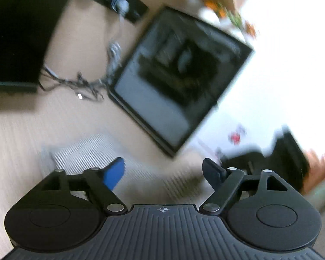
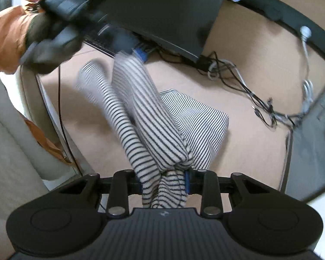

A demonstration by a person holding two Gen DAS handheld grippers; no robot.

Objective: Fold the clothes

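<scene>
A white garment with thin black stripes rises off the light wooden table. My right gripper is shut on a bunched fold of it, with cloth filling the gap between the blue pads. Part of the garment stays flat on the table behind the lifted part. The lifted cloth runs up to my left gripper, held by a gloved hand with an orange sleeve. In the blurred left wrist view my left gripper stands open with nothing between its fingers, and the striped garment lies below it.
A dark monitor stands at the back of the table, and a second dark screen lies to the right. Tangled cables and a black power strip cross the far side. A beige chair sits at the left.
</scene>
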